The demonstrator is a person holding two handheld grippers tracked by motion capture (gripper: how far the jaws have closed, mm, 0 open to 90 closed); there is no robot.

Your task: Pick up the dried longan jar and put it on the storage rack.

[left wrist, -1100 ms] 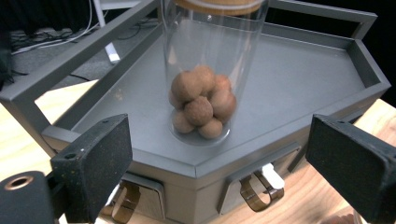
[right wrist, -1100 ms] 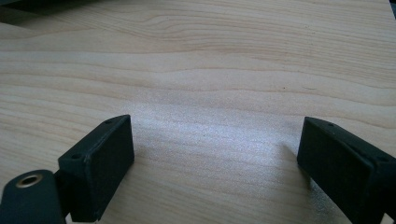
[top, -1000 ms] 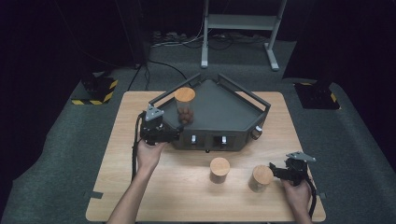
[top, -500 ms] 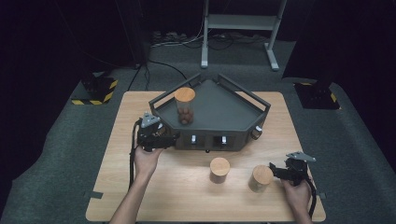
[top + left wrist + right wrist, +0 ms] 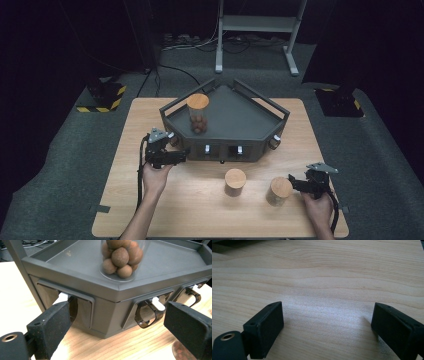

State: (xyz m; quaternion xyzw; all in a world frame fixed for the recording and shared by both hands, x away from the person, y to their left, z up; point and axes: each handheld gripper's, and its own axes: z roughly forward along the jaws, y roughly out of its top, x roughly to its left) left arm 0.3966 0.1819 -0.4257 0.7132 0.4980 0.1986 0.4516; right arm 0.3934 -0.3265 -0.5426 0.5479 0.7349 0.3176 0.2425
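High view: left gripper (image 5: 176,157) parked just off the front-left corner of the dark tray (image 5: 235,112), probably lined up with that face. Jar of brown balls (image 5: 198,114) stood upright on the tray's deck near its left rail, corked, well clear of either gripper. Two more corked jars on the desk (image 5: 190,210): middle jar (image 5: 235,182) in front of the tray, right jar (image 5: 279,191) just beside the right gripper (image 5: 296,184), likely next for pickup. Right gripper rested low, near the desk's front-right corner.

Left gripper view: fingers (image 5: 51,325) spread wide, released, gripping nothing. Between them sat the tray's front wall with a white lever (image 5: 158,303) and clear latch (image 5: 145,317); another white tab near the left finger, contact hard to judge. Jar's glass base above, balls heaped inside.

Right gripper view: fingers (image 5: 265,326) wide apart too, empty, bare wood grain between them, touching nothing visible.
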